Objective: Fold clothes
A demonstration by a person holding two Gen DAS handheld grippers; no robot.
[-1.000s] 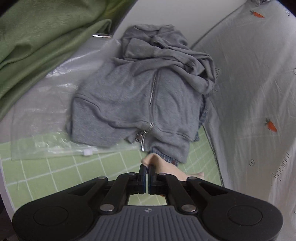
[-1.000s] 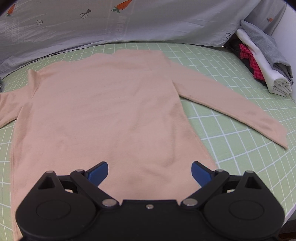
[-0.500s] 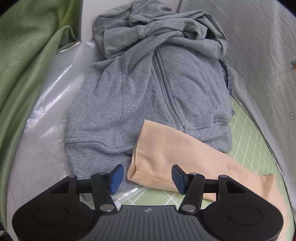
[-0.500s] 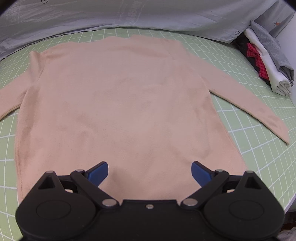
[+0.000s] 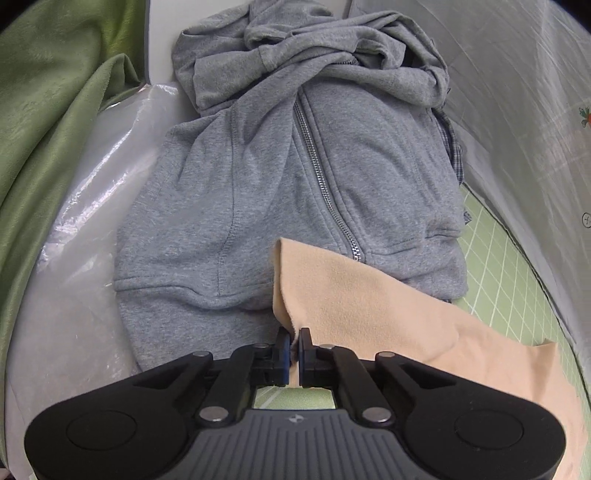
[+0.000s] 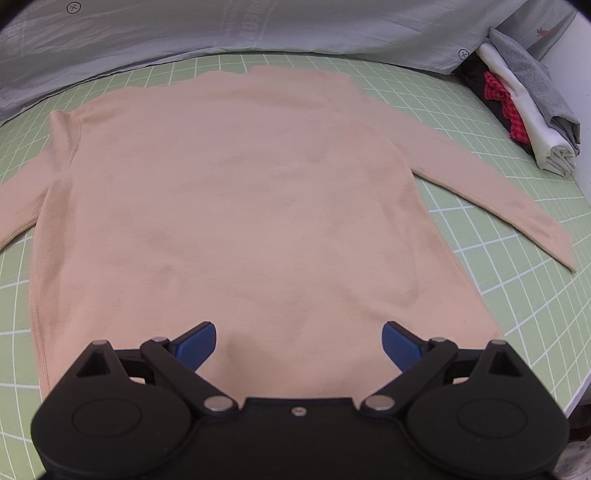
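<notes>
Just ahead of the left gripper [image 5: 294, 345], the cuff end of the peach shirt's sleeve [image 5: 354, 291] is pinched between its blue pads, the two fingers drawn together on the fabric edge. From that grip the sleeve runs away to the gripper's right and lies partly over the hem of a grey zip hoodie [image 5: 295, 166], which is heaped beyond the fingertips. To the left of the hoodie sits a sheet of clear plastic [image 5: 92, 206], and further left a green cloth [image 5: 55, 92]. On the gripper's right a strip of the green grid mat [image 5: 498, 266] shows, bounded by a pale grey sheet with small carrot prints [image 5: 535, 129].

The right gripper [image 6: 299, 341] hovers with its fingers spread wide apart, holding nothing, over the lower hem of the peach shirt [image 6: 240, 203]. That shirt lies flat on the green grid mat [image 6: 517, 295] straight ahead of the gripper, body spread out, one sleeve [image 6: 498, 199] angled out to the right and the other running off the left edge of view. Beyond the shirt's collar end hangs the pale grey sheet [image 6: 258, 26]. Far ahead to the right, a stack of folded clothes [image 6: 528, 110] rests at the mat's edge, with grey, white and red-checked layers visible.
</notes>
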